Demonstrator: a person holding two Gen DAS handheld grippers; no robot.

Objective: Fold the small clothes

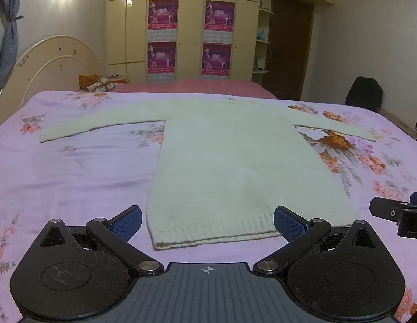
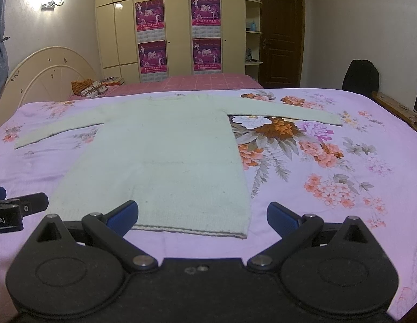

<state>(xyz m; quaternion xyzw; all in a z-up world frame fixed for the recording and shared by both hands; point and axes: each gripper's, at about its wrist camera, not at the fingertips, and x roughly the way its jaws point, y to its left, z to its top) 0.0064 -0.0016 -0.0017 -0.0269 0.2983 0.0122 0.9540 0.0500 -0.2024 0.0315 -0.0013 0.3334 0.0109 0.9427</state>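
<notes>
A pale green knit sweater lies flat on the floral pink bedsheet, both sleeves spread out to the sides and its ribbed hem nearest me. My left gripper hovers open just in front of the hem, its blue pads straddling the hem's left half. My right gripper is open too, at the hem's right corner, with nothing between its fingers. Each gripper shows at the edge of the other's view: the right gripper at the right edge, the left gripper at the left edge.
A cream headboard stands at the far left. Behind lies a second bed with a pink checked cover and cushions. Beyond are a wardrobe with posters, a dark door, a black chair back and a wooden bed edge.
</notes>
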